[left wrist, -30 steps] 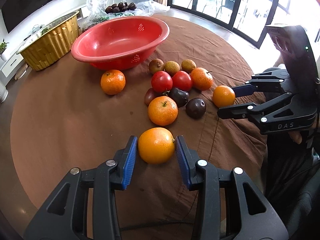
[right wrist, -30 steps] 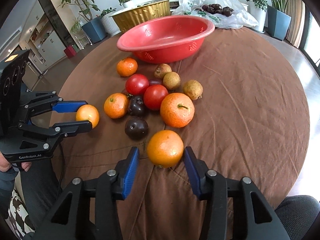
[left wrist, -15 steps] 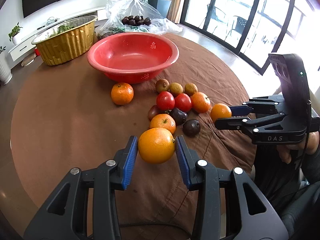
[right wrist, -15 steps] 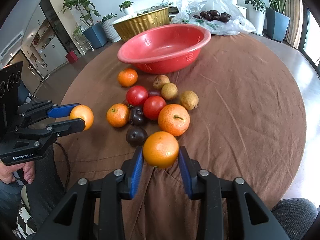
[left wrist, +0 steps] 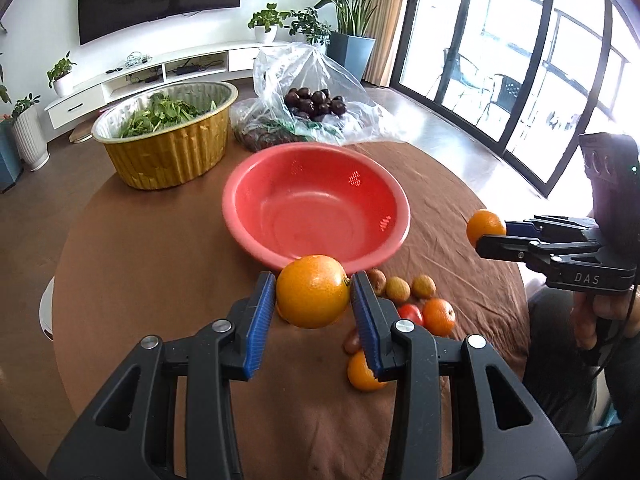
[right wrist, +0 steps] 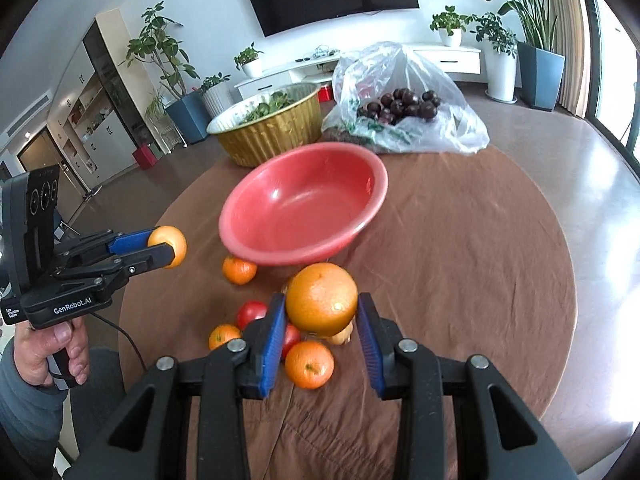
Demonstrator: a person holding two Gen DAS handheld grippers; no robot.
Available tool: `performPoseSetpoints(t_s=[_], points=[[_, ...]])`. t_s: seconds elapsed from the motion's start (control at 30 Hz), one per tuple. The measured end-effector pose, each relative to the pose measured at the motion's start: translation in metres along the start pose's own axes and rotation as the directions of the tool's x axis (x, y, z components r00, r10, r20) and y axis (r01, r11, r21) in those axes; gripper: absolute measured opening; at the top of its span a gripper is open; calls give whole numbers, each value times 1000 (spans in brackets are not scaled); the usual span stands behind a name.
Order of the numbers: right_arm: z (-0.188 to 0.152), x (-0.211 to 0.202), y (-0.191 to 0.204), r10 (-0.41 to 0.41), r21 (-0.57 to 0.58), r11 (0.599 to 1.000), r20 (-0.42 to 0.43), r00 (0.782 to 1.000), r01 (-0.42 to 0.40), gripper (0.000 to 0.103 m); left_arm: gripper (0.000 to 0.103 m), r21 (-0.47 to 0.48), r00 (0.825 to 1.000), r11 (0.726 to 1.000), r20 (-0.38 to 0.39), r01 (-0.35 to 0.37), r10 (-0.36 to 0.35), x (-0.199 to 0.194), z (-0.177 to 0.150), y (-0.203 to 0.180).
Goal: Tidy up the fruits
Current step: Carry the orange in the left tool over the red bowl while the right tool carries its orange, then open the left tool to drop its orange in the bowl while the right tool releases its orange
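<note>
Brown cloth: covers the round surface (left wrist: 160, 280) that carries everything.
Left claw (left wrist: 313, 295): clenched on a large orange (left wrist: 312, 297), blue pads pressing both its sides; the fruit is held in the air, on the near side of the red bowl.
Right claw (right wrist: 321, 305): clenched on a second orange (right wrist: 322, 299), gripped the same way between blue pads, lifted above the loose fruit pile.
Cross view: in the right wrist camera the left claw shows at the left edge with its orange at the tips, a hand (right wrist: 48, 354) around its handle; in the left wrist camera the right claw shows at the right edge, also carrying its orange.
Red bowl (left wrist: 240, 216): nothing in it, standing mid-surface, just beyond both held oranges.
Loose fruit: lies on the cloth near the bowl's near rim; a small mandarin (right wrist: 239, 270) just beside the rim, red tomatoes (right wrist: 251, 313), another orange (right wrist: 309, 364), and three small brownish round fruits (left wrist: 398, 288) close together.
Gold foil basin (left wrist: 168, 160): at the far left of the surface, holding leafy greens.
Plastic bag (left wrist: 316, 92): clear, at the far side behind the bowl, with dark round fruits inside.
Room: a dark screen on the far wall, potted plants, glass doors at the right.
</note>
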State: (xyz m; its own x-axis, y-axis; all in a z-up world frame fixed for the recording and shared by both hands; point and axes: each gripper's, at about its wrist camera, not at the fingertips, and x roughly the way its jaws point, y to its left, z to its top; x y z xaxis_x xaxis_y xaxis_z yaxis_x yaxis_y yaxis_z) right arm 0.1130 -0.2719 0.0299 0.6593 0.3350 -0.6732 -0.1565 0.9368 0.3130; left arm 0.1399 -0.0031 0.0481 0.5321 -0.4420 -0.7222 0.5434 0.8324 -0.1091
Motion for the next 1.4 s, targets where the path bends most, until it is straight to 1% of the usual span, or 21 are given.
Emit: performPoseSetpoints(t_s=[0.13, 0.23, 0.33, 0.43, 0.5, 0.57, 0.7, 0.8, 0.87, 1.03, 1.1, 1.2, 1.27, 1.37, 1.4], points=[[36, 12, -2, 19, -14, 1000, 27, 999, -19, 38, 37, 11, 1000, 1000, 13, -15, 15, 16, 35, 2], [60, 28, 0, 21, -40, 999, 30, 999, -20, 38, 37, 23, 999, 999, 0, -32, 32, 40, 57, 5], [78, 57, 3, 22, -58, 998, -11, 1000, -22, 38, 37, 19, 998, 999, -47, -40, 41, 72, 72, 9], [88, 84, 2, 29, -59, 998, -65, 997, -33, 38, 37, 30, 997, 999, -71, -32, 34, 95, 75, 6], [92, 99, 3, 22, -69, 997, -92, 995, -29, 38, 36, 46, 996, 998, -86, -34, 38, 104, 77, 3], [93, 109, 4, 11, -75, 997, -108, 994, -19, 38, 36, 61, 992, 996, -100, -66, 71, 115, 78, 3], [97, 127, -5, 4, -52, 999, -139, 990, -11, 38, 36, 42, 990, 997, -120, -66, 71, 132, 80, 14], [97, 138, -7, -6, -65, 998, -162, 987, -4, 38, 37, 51, 987, 995, -130, -87, 92, 140, 76, 16], [96, 144, -9, -14, -67, 998, -177, 984, 2, 38, 37, 44, 986, 996, -142, -81, 87, 145, 73, 17], [93, 155, -9, -42, -86, 996, -191, 981, 25, 39, 37, 44, 982, 996, -170, -80, 86, 157, 69, 20], [94, 156, -7, -56, -105, 994, -181, 982, 37, 39, 38, 44, 981, 995, -170, -85, 91, 158, 69, 20], [96, 156, -7, -62, -108, 993, -180, 982, 43, 39, 44, 26, 979, 995, -177, -94, 97, 159, 71, 25], [97, 156, -6, -66, -111, 993, -178, 982, 47, 38, 45, 12, 980, 996, -176, -88, 89, 157, 71, 28], [97, 156, -4, -74, -133, 990, -178, 981, 51, 39, 50, 15, 981, 996, -173, -86, 87, 154, 70, 27], [97, 157, -3, -83, -144, 988, -181, 980, 57, 39, 50, 22, 981, 995, -167, -99, 101, 153, 70, 26]])
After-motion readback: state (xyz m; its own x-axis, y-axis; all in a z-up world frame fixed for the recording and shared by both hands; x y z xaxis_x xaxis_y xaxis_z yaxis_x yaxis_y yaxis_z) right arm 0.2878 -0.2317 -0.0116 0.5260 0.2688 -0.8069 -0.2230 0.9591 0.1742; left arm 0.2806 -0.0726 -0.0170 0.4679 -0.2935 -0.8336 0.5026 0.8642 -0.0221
